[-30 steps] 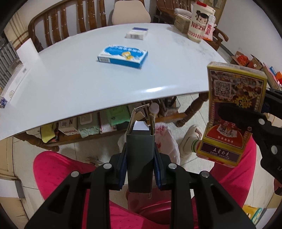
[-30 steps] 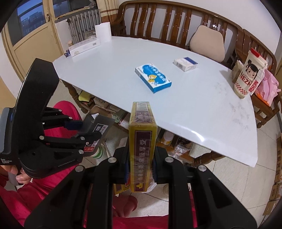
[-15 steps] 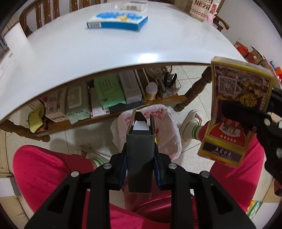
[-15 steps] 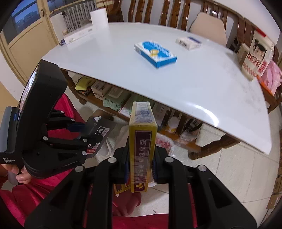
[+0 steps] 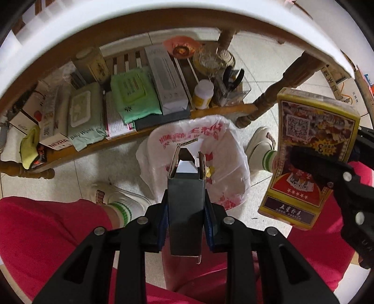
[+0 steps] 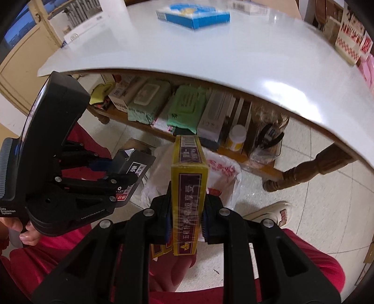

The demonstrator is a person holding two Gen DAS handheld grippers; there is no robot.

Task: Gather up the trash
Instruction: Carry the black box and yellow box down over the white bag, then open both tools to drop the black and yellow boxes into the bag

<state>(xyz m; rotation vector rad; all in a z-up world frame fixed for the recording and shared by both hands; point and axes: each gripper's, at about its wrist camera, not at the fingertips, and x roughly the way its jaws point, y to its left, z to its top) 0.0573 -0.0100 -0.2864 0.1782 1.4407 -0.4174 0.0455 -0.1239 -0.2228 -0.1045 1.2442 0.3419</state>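
Observation:
My left gripper (image 5: pixel 186 211) is shut on a dark grey carton (image 5: pixel 186 205) with its top flaps open, held above the mouth of a white plastic bag (image 5: pixel 224 149) with red print on the floor. My right gripper (image 6: pixel 186 214) is shut on a yellow playing-card box (image 6: pixel 188 187), upright, above the same bag (image 6: pixel 224 173). The card box also shows at the right of the left wrist view (image 5: pixel 311 149). The left gripper with the grey carton shows at the left of the right wrist view (image 6: pixel 126 173).
A white table (image 6: pixel 210 53) overhangs a wooden shelf (image 5: pixel 224 110) packed with wipes packs, boxes and a bottle. A blue box (image 6: pixel 194 15) lies on the table. Red-trousered legs and white shoes (image 5: pixel 259 142) flank the bag. A wooden table leg (image 6: pixel 311 168) stands to the right.
Both grippers have tilted down and moved in under the table edge, toward the bag on the floor. Each keeps its box. The tabletop has slid out of the left wrist view.

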